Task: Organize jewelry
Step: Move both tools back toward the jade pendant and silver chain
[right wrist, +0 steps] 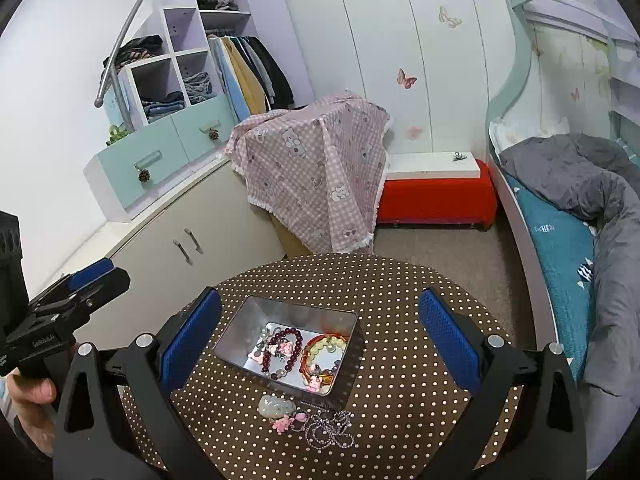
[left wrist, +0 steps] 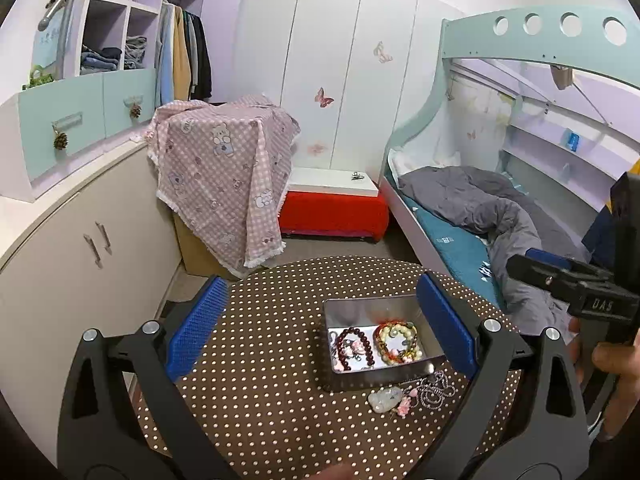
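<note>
Polka-dot brown table beside bunk bed

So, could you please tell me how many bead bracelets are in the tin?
2 that I can make out: a dark red bracelet at the left of the tin, a pale green one at the right. Others may lie hidden underneath.

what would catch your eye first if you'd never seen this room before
The open silver metal tin on the round brown polka-dot table draws the eye first, holding a dark red bead bracelet and a pale green bead bracelet. Just in front of it on the cloth lie a pale jade-like pendant and a silver chain. Behind, a pink checked teddy-bear cloth drapes a box.
</note>
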A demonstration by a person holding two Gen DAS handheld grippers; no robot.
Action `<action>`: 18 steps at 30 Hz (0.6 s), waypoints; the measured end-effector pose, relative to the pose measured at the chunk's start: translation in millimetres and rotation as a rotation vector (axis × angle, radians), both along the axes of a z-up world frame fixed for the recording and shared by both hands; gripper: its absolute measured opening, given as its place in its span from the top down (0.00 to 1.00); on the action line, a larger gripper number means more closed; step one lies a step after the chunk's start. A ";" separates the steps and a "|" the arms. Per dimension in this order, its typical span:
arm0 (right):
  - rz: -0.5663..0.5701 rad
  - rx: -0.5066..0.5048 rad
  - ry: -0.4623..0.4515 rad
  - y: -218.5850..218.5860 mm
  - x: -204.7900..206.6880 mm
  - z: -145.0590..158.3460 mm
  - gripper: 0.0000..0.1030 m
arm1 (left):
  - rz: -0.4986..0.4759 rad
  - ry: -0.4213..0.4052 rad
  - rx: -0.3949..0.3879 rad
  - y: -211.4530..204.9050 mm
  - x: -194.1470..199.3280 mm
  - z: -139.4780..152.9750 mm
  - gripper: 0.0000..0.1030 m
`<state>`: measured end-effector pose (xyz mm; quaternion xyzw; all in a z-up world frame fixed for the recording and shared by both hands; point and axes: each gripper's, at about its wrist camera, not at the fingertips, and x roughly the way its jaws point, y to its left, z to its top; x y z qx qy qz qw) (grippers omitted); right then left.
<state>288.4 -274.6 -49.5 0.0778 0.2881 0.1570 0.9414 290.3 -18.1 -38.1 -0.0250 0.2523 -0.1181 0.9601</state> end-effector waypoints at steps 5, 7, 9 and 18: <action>-0.009 -0.012 -0.005 3.7 -11.8 1.1 0.08 | 0.024 -0.006 0.020 4.3 -15.0 -5.8 0.09; -0.015 -0.026 -0.005 3.6 -17.4 -0.2 0.08 | 0.028 -0.003 0.018 7.3 -19.0 -8.4 0.09; -0.021 -0.040 0.000 2.4 -22.3 -3.2 0.08 | 0.031 0.002 0.024 9.4 -23.4 -12.9 0.09; -0.057 -0.077 0.085 -13.6 -43.0 -40.5 0.08 | 0.042 0.068 0.024 15.8 -29.0 -41.2 0.09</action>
